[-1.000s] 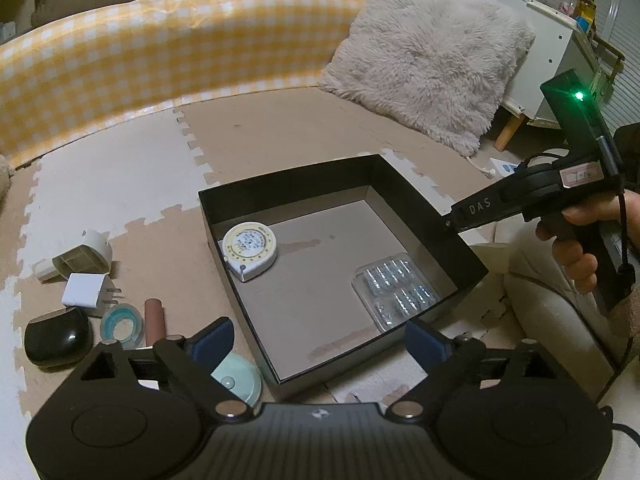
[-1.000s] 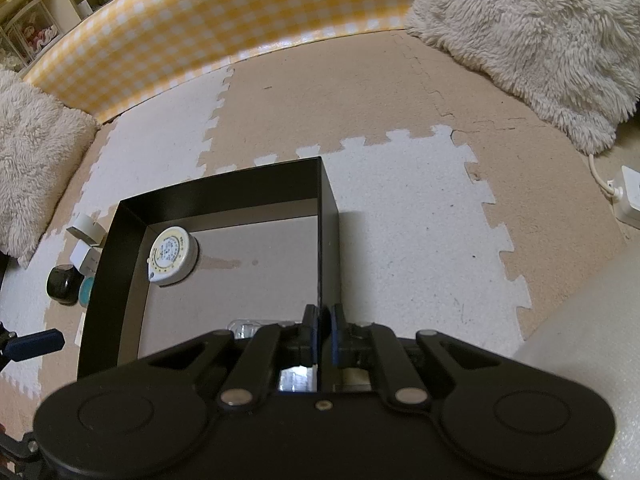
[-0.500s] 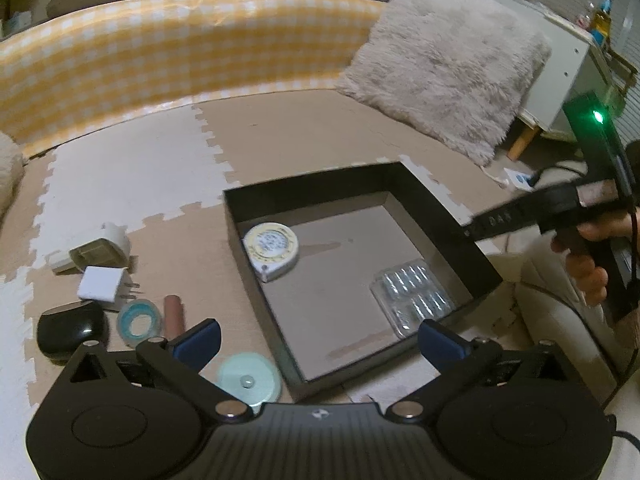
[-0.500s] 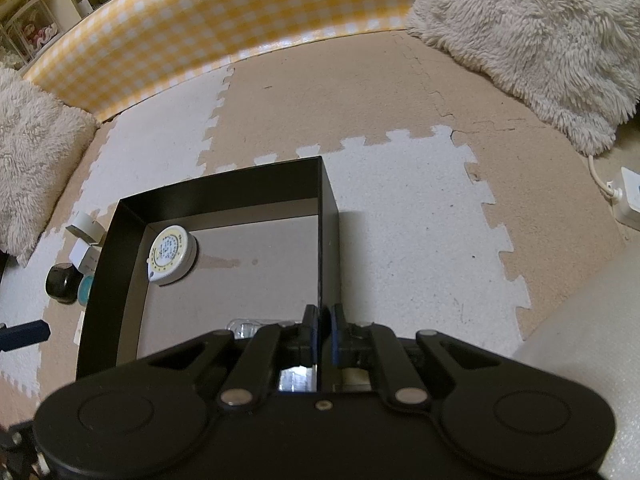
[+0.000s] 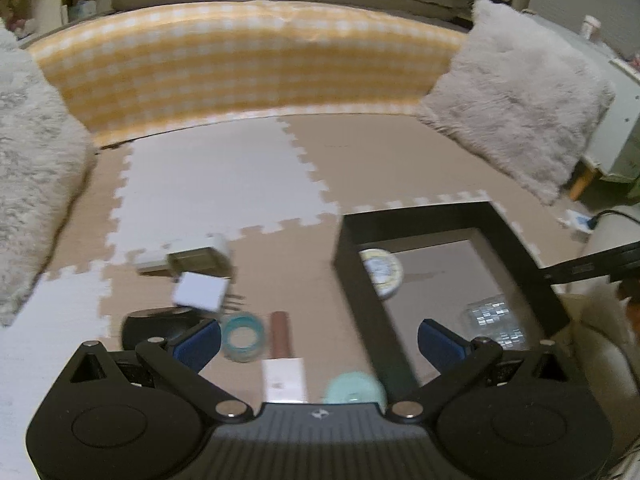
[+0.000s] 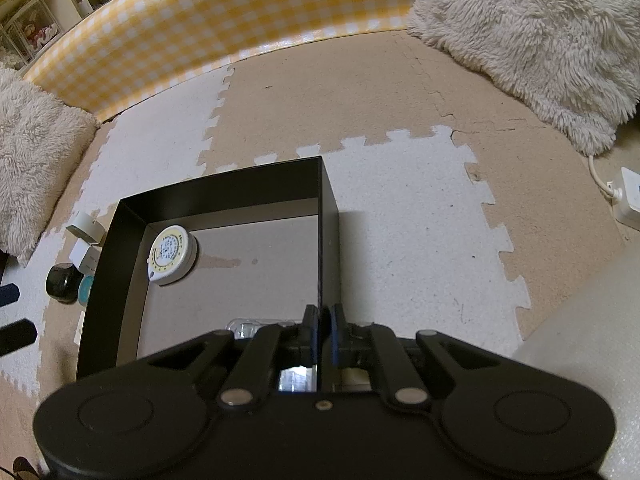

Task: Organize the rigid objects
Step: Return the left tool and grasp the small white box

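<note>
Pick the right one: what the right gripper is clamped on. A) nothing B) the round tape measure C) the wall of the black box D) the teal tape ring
C: the right gripper is shut on the thin side wall of the black box, while the tape measure lies loose inside.

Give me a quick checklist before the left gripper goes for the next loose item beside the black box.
1. Left gripper jaws wide and empty: ok.
2. Right gripper clamped on the black box wall, steadying it: ok.
3. Free floor space inside box beside the tape measure and blister pack: ok.
4. Loose items within view: teal tape roll, brown tube, white charger: ok.
5. Left view sharp enough to aim: not ok, blurred.
</note>
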Available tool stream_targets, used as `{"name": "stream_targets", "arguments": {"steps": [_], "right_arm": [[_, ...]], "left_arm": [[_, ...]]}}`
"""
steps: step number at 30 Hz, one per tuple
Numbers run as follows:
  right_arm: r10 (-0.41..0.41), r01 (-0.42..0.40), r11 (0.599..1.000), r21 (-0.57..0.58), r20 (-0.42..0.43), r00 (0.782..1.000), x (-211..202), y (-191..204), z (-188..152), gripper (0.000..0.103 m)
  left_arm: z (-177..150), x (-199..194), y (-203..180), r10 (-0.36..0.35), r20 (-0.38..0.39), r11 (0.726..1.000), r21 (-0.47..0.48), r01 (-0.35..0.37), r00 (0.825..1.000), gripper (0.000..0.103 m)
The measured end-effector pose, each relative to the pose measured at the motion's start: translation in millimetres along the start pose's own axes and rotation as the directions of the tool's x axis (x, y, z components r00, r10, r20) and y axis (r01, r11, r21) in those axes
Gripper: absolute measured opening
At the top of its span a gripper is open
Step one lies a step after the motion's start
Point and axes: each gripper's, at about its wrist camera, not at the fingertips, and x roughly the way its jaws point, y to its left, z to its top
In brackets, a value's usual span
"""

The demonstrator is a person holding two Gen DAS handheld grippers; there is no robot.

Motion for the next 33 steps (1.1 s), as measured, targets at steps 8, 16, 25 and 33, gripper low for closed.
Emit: {"name": "stream_targets", "arguments": {"steps": [8, 16, 25, 33], "right_arm": [[0.0, 0.0, 1.0, 0.0, 0.0, 1.0, 0.1, 0.1, 0.1, 0.007], [-0.001, 0.001, 1.0, 0.0, 0.0, 1.0, 0.1, 0.3, 0.1, 0.007], [-0.001, 0.001, 1.0, -0.001, 0.0, 1.0, -0.1, -0.6, 0.1, 0.007], [-0.002, 0.002, 1.0, -0.001, 0.0, 1.0, -0.1, -0.4, 0.1, 0.007]], "left_arm": [[-7.9, 13.0, 18.5, -0.037, -0.077, 0.998, -0.047, 0.033, 0.996, 0.102], [-20.9, 35.2, 12.8, -0.024, -0.186, 1.0, 0.009, 0.026, 0.982, 0.057], [-26.9, 58.2, 17.5, 0.016, -0.148, 0.996, -0.082, -0.028, 0.989, 0.042], [-30.6, 72.8, 21.0, 0.041, -0.141, 0.991, -0.123, -0.058, 0.989, 0.04]]}}
